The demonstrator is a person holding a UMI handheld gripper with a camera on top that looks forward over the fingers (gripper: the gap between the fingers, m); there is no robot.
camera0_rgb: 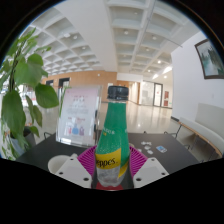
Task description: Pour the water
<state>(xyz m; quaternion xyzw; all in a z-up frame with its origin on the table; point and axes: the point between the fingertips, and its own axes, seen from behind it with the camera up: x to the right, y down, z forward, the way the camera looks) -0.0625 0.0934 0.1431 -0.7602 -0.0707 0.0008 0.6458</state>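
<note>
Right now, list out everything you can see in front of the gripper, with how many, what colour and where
Bottle: one, green with a dark cap and yellow label, upright between the fingers.
Table: one, dark top, under the bottle.
Sign stand: one, clear with a white and pink sheet, on the table behind and left of the bottle.
Plant: one, green leaves, far left beyond the sign stand.
Small items: a few, pale and reddish, on the table right of the bottle; too small to identify.
Picture: one, dark framed, on the right wall.
Gripper: one, white fingers with pink pads, closed on the bottle's lower part.
</note>
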